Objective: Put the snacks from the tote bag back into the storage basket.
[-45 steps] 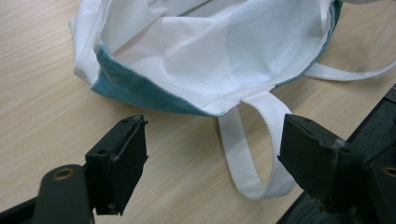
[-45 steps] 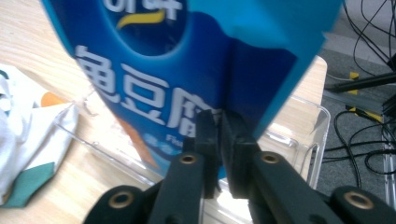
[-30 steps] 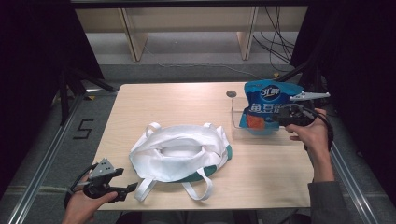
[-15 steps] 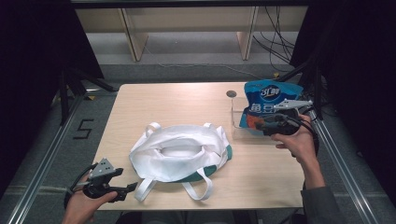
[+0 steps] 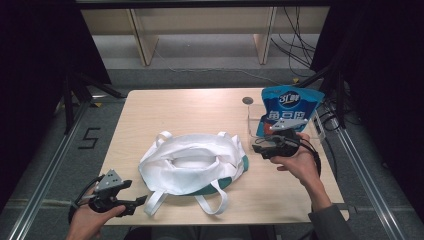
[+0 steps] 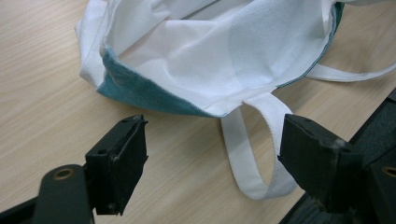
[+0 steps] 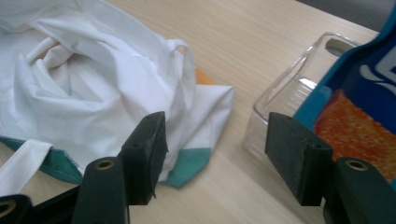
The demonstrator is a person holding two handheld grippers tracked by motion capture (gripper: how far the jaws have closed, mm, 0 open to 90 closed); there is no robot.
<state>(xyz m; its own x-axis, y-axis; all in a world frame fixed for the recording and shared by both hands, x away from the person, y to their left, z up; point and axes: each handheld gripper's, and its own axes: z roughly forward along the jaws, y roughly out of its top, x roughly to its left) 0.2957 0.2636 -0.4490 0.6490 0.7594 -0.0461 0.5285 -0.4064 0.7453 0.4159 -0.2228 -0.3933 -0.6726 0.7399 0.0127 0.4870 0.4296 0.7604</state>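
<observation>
Tote bag (image 5: 192,162) lies mid-tabletop, toward the front edge, between 2 grippers; the right gripper (image 5: 260,148), jaws just opened wide and empty, is nearer, its corner directly ahead beside the clear tray (image 5: 252,120).

Light falls from overhead onto the pale desk (image 5: 200,107), bright and even, while the room around it sinks into near black. Shadows under the white bag (image 5: 192,162) are soft and short. The clear tray (image 7: 299,88) catches faint glare. Up close, the black claw jaws look slightly soft.
</observation>
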